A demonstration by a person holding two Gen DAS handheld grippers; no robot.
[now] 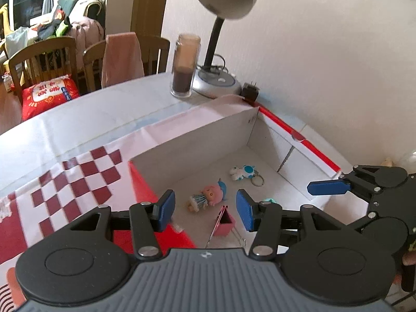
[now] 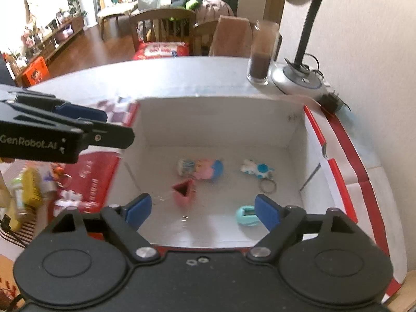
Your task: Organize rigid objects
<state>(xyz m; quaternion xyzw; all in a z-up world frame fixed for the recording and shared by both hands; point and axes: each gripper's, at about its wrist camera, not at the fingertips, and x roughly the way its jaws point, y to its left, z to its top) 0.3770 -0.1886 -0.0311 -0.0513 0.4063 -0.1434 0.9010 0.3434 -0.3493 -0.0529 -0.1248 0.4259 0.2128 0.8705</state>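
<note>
Pink binder clip (image 2: pixel 183 193) lies on the white floor of the open box (image 2: pixel 221 119), its triangular mouth facing the right wrist camera and its wire handles stretched toward the near wall. Just beyond it a doll (image 2: pixel 201 169) lies on its side, long axis crosswise, blue-haired head to the right. A keyring figure (image 2: pixel 256 169) and a teal gadget (image 2: pixel 245 215) lie apart nearby. Both claws hover above, holding nothing: the left claw (image 1: pixel 205 208) partly spread, the right claw (image 2: pixel 202 212) wide.

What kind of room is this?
Probably a home's dining and living area: wooden chairs at the table, a desk lamp by the wall, a low cabinet across the room.
</note>
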